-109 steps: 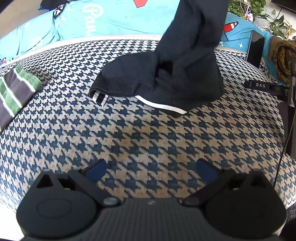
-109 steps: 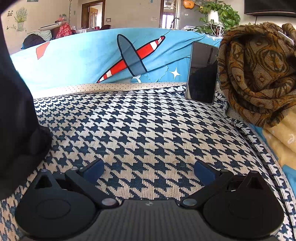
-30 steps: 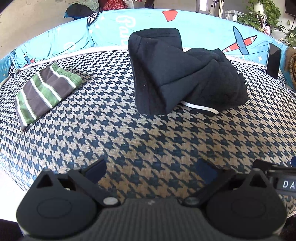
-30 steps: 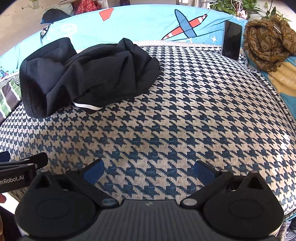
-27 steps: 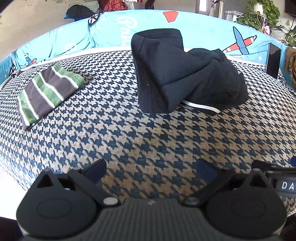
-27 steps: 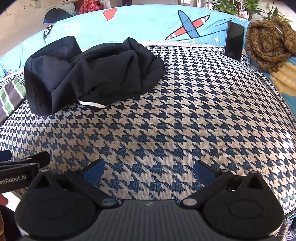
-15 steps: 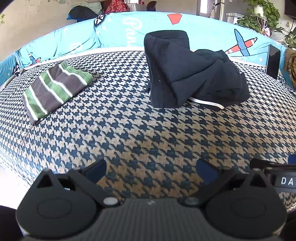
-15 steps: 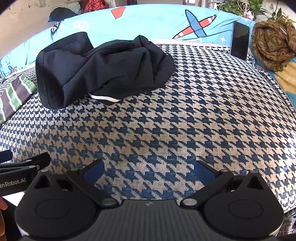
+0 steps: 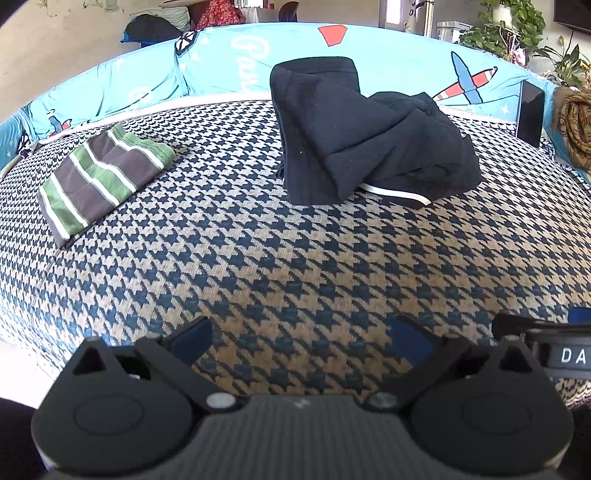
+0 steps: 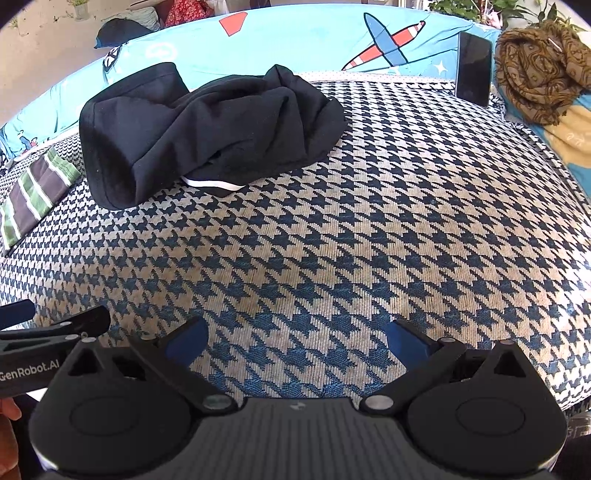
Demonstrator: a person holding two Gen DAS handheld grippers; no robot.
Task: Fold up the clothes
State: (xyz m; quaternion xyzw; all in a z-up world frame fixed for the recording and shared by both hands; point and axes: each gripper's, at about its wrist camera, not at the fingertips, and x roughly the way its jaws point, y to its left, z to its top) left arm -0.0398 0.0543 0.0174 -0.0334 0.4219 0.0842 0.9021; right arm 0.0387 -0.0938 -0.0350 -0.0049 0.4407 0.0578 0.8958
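- The left gripper [image 9: 301, 338] is hovering low over the near edge of the houndstooth cover [image 9: 295, 266], fingers spread wide and nothing between them.
- The right gripper [image 10: 297, 341] is hanging over the same cover just beside it, jaws likewise wide apart and empty.
- In the right view, the left gripper is poking into frame at the lower left, with a bit of a hand [image 10: 7, 410] showing beneath it.
- In the left view, the right gripper is peeking in at the lower right edge.
- The black garment [image 9: 362, 136] is sitting in a rumpled heap toward the far side of the cover, well apart from both grippers.
- Its left part is standing up in a tall fold, and the rest is slumping off to the right.
- A white stripe [image 9: 395, 194] is showing along the heap's near bottom edge.
- The striped cloth [image 9: 99, 181], green, dark and white, is lying folded flat on the cover's left side, well clear of the black heap.
- A blue sheet [image 10: 303, 40] with an aeroplane print is running behind the cover.
- A phone [image 10: 474, 74] is leaning upright against that sheet at the far right.
- A brown scarf [image 10: 535, 70] is lying bunched just beside the phone.
- Leafy plants [image 9: 498, 26] are showing behind the sheet.
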